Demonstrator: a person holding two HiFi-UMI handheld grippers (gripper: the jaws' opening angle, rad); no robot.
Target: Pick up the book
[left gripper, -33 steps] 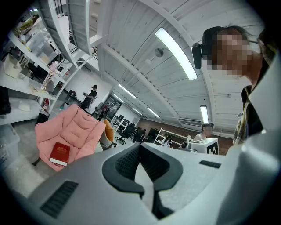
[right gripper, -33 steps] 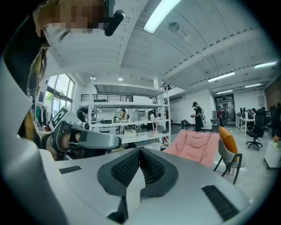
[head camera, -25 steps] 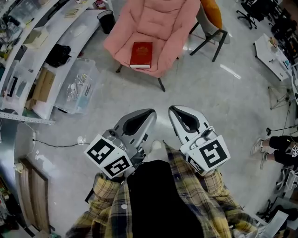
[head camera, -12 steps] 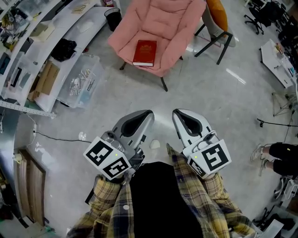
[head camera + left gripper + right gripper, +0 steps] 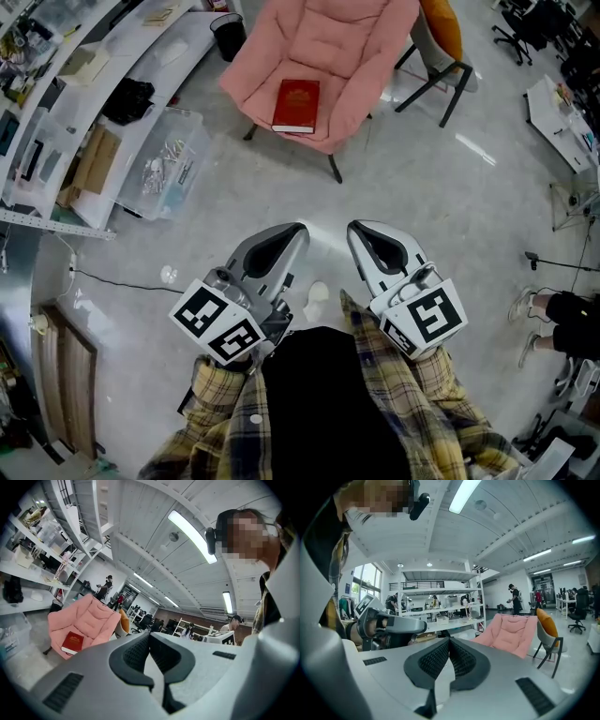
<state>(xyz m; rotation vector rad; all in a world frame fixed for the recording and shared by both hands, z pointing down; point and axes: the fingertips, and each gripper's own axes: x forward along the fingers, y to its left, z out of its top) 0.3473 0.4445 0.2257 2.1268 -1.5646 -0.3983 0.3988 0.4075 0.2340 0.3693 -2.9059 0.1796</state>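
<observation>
Left gripper and right gripper are held clenched, empty, near the chest. Book is seen flat on pink chair seat, well apart. Jaws should be opened before a book edge is approached.

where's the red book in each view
Head view: top centre, the book lies on the pink chair seat.
Left gripper view: lower left, book on the pink chair.
Right gripper view: not in it; only the upper part of the pink chair shows, right of centre.
Shared landmark: the pink chair.
</observation>
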